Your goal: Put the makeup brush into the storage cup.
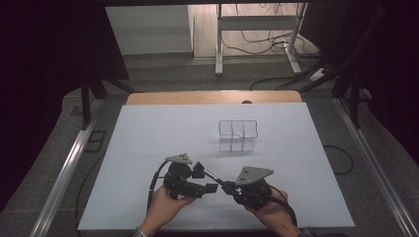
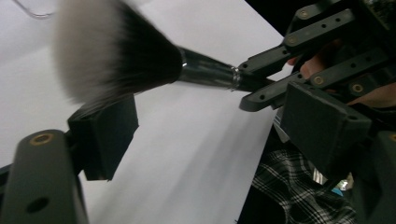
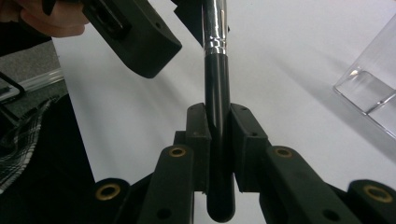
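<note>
A makeup brush (image 1: 213, 177) with a black handle, silver ferrule and soft dark-and-white bristle head (image 2: 112, 51) hangs over the white table near its front edge. My right gripper (image 1: 230, 188) is shut on the handle's lower end (image 3: 218, 135), with the brush pointing up and left toward my left gripper (image 1: 205, 180). In the left gripper view the left gripper (image 2: 212, 130) stands open, its pads wide apart. The bristles hover just above its left pad without being pressed. The right gripper's jaws (image 2: 254, 84) clamp the handle just behind the ferrule.
A clear acrylic organizer (image 1: 238, 134) with dividers stands on the white table sheet (image 1: 148, 143) behind the grippers, its corner (image 3: 373, 88) off to the right in the right gripper view. A wooden strip edges the table's far side. Metal rails run along both sides.
</note>
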